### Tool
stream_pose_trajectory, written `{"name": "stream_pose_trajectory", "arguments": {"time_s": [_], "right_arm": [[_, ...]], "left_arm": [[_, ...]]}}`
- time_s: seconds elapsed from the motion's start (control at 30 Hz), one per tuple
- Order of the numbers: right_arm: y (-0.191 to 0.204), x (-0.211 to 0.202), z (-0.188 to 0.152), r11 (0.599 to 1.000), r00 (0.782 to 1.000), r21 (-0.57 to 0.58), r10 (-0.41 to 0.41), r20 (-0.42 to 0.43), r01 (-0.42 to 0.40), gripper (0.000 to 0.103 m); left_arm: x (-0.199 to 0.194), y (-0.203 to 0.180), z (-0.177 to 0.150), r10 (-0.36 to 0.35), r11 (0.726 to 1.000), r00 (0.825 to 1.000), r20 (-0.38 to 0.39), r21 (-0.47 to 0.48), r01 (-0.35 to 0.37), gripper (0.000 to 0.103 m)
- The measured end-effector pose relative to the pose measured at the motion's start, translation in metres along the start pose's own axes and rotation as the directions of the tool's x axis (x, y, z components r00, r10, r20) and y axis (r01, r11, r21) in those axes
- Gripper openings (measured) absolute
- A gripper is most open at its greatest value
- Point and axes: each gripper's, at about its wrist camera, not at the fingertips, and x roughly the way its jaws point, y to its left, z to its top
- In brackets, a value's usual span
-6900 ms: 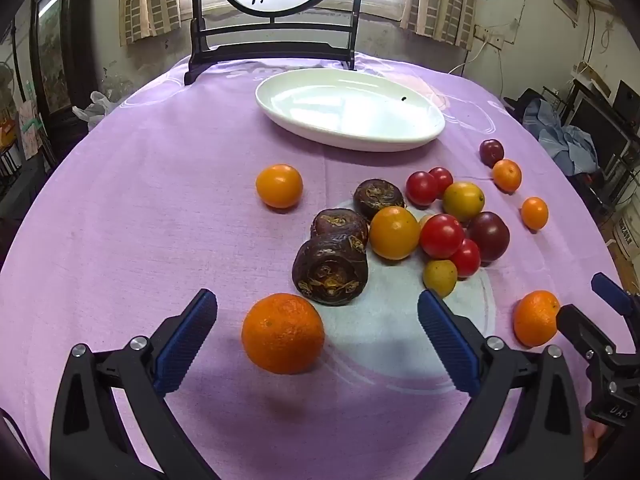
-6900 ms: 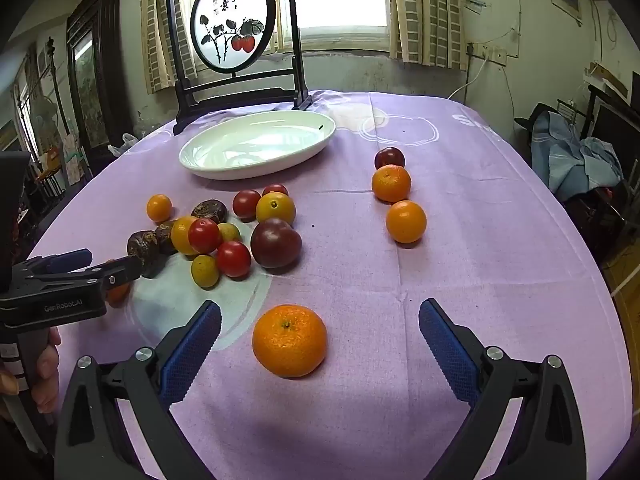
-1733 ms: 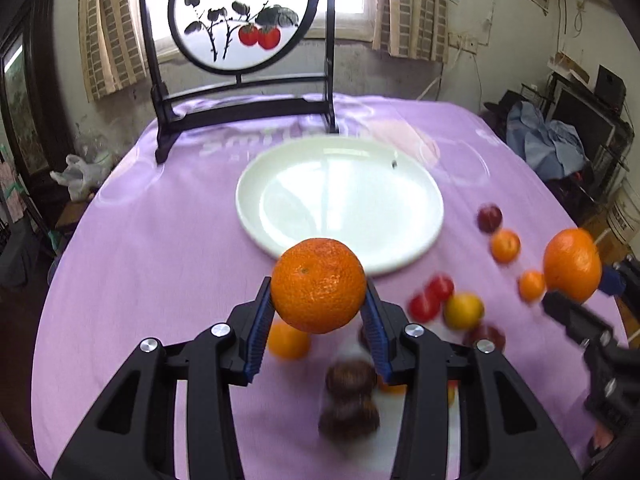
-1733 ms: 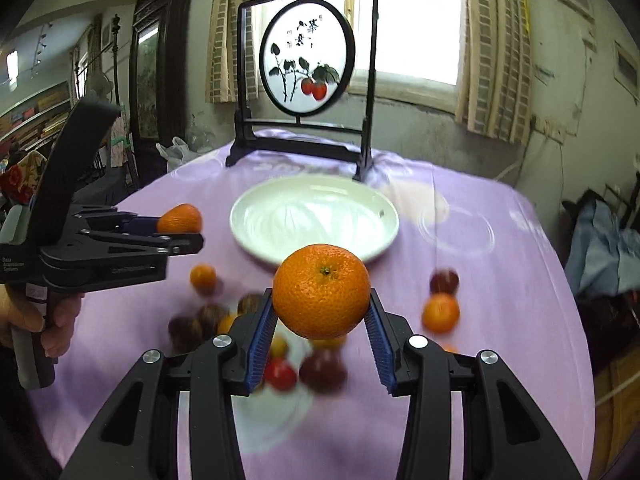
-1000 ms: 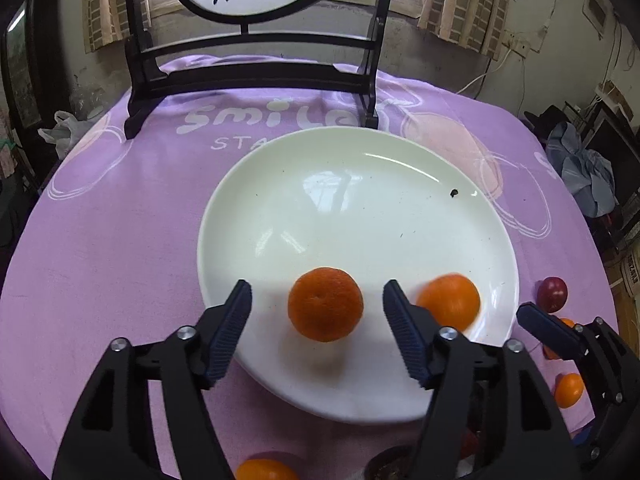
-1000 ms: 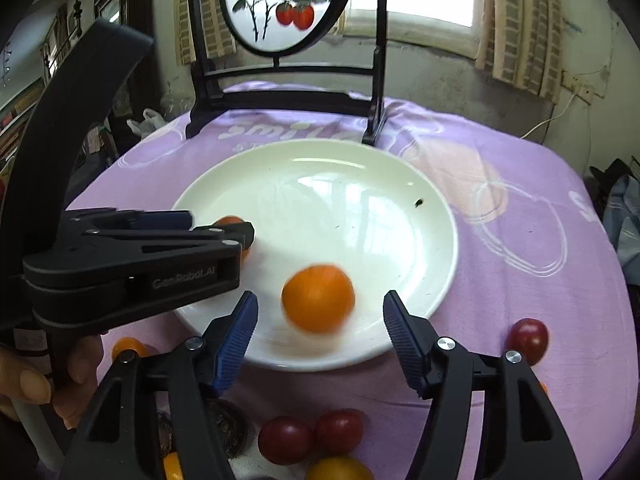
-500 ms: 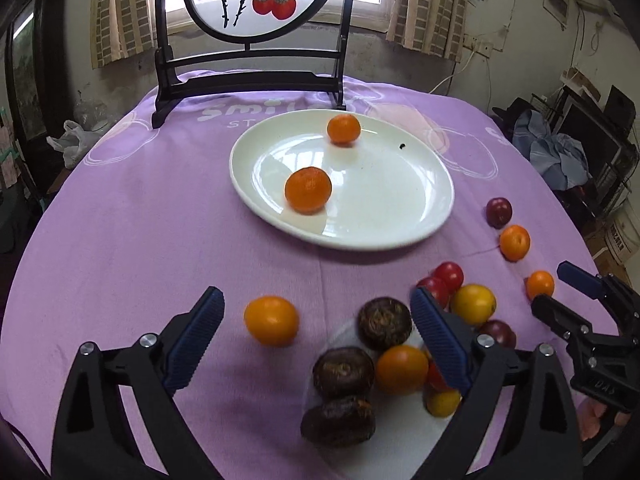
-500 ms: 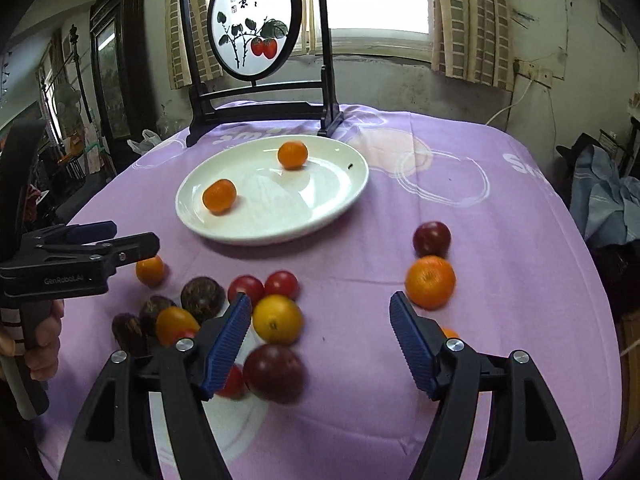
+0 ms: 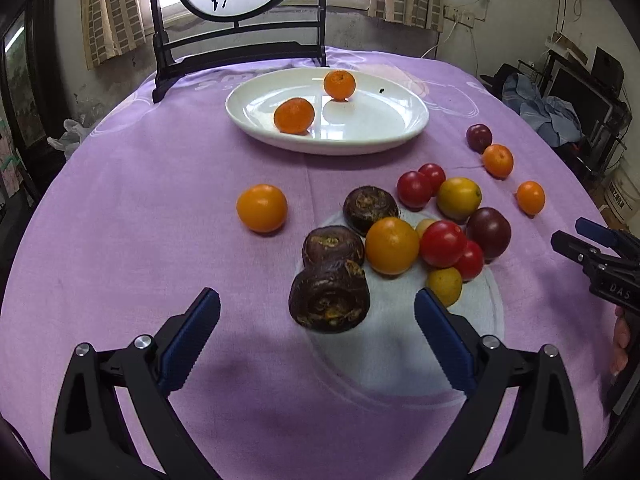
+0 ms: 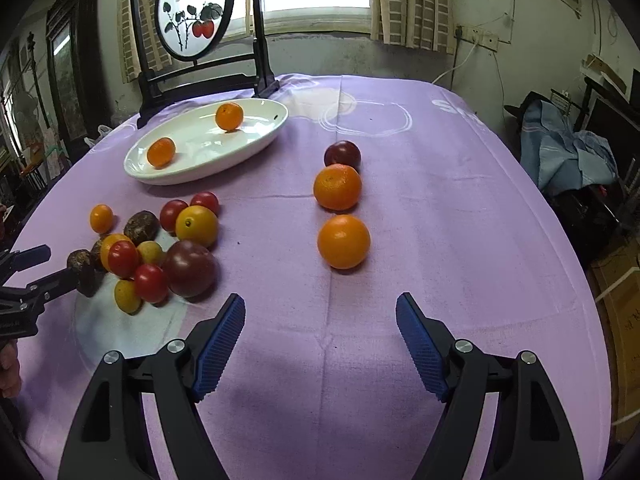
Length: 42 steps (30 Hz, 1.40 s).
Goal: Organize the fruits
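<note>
**Right Wrist View: Jaws Apart Above Cloth**

The right gripper (image 10: 320,340) has just been opening; nothing lies between its jaws. Two oranges (image 10: 343,241) and a dark plum (image 10: 342,153) lie ahead. The white plate (image 10: 256,136) carries two mandarins (image 10: 161,152).

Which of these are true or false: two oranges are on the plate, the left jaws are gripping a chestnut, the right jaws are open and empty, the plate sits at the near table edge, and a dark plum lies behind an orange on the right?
1. Two oranges lie on the plate. True: one orange in front, the other behind it.
2. The left gripper holds a chestnut. False: its jaws are open; the chestnut lies on the cloth beyond them.
3. The right gripper is open and empty. True.
4. The plate sits at the near table edge. False: it is on the far side, by the painted screen.
5. A plum lies just behind an orange. True.
</note>
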Motion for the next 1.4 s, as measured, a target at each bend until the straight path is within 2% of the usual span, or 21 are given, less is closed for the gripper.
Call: {"name": "stream_pose_trajectory", "arguments": {"time_s": [0.33,0.37,0.43,0.47,0.57,0.7,0.77,0.83,0.9,0.93,1.0,1.03,1.07,1.1,1.2,1.23,1.27,1.3,1.4], "right_arm": [[0.004,0.039,0.026,0.995,0.995,-0.044,-0.093,-0.045,0.091,0.078],[0.003,0.043,0.027,0.994,0.994,-0.044,-0.098,-0.051,0.096,0.075],[0.001,0.051,0.029,0.996,0.993,-0.038,-0.088,-0.074,0.085,0.055],[-0.001,0.054,0.028,0.997,0.993,-0.030,-0.073,-0.093,0.071,0.039],[-0.005,0.054,0.028,0.999,0.995,-0.005,-0.038,-0.091,0.038,0.032],[-0.007,0.047,0.024,1.000,0.997,0.025,-0.017,-0.079,0.019,0.032],[-0.006,0.037,0.022,0.999,0.998,0.040,0.016,-0.054,-0.014,0.030],[-0.004,0.028,0.020,0.998,0.999,0.042,0.047,-0.024,-0.046,0.024],[-0.002,0.019,0.018,0.997,0.998,0.040,0.070,0.001,-0.070,0.024],[0.000,0.015,0.017,0.996,0.996,0.038,0.083,0.012,-0.083,0.024],[0.003,0.010,0.016,0.995,0.995,0.029,0.097,0.024,-0.098,0.023],[0.005,0.009,0.015,0.995,0.995,0.021,0.102,0.023,-0.102,0.022],[0.006,0.010,0.015,0.994,0.994,0.016,0.104,0.020,-0.104,0.022],[0.005,0.011,0.014,0.994,0.995,0.017,0.103,0.017,-0.104,0.022],[0.004,0.013,0.014,0.994,0.994,0.019,0.110,0.003,-0.110,0.029],[0.005,0.013,0.014,0.994,0.994,0.016,0.106,0.009,-0.106,0.035],[0.006,0.011,0.014,0.995,0.995,0.014,0.098,0.020,-0.099,0.052],[0.008,0.010,0.015,0.996,0.996,0.009,0.087,0.032,-0.087,0.059],[0.016,0.014,0.020,0.998,0.999,-0.039,0.048,0.025,-0.047,0.059]], "left_arm": [[0.012,0.004,-0.005,0.002,1.000,0.999,-0.040,-0.009,-0.003,0.096],[0.013,0.004,-0.005,0.004,1.000,0.999,-0.042,-0.007,-0.004,0.096],[0.014,0.004,-0.005,0.005,1.000,0.999,-0.046,-0.005,-0.006,0.096],[0.015,0.004,-0.004,0.005,1.000,0.999,-0.046,-0.006,-0.005,0.096],[0.016,0.006,-0.003,-0.005,1.000,0.998,-0.056,-0.019,0.004,0.096],[0.018,0.007,-0.003,-0.001,1.000,0.998,-0.057,-0.031,-0.001,0.095],[0.019,0.006,-0.002,0.008,1.000,0.998,-0.057,-0.027,-0.010,0.095],[0.021,0.004,-0.001,0.016,1.000,0.998,-0.056,-0.023,-0.017,0.095],[0.025,0.003,0.000,0.026,1.000,0.998,-0.065,-0.014,-0.027,0.083],[0.029,0.001,0.001,0.032,0.999,0.996,-0.081,-0.007,-0.033,0.074],[0.031,-0.001,0.001,0.052,0.999,0.996,-0.076,0.007,-0.052,0.069],[0.030,-0.003,0.001,0.049,0.999,0.996,-0.069,0.018,-0.048,0.061],[0.029,-0.005,0.000,0.033,0.999,0.997,-0.064,0.030,-0.031,0.050],[0.028,-0.007,0.000,0.015,0.999,0.998,-0.063,0.039,-0.012,0.044],[0.027,-0.010,-0.001,0.024,0.998,0.998,-0.055,0.052,-0.022,0.044],[0.027,-0.010,-0.001,0.020,0.999,0.998,-0.055,0.048,-0.017,0.044],[0.027,-0.009,0.000,0.015,0.999,0.998,-0.054,0.043,-0.012,0.044],[0.027,-0.008,0.000,0.011,0.999,0.998,-0.054,0.039,-0.008,0.043],[0.026,-0.007,-0.001,-0.002,1.000,0.999,-0.054,0.030,0.004,0.043]]}}
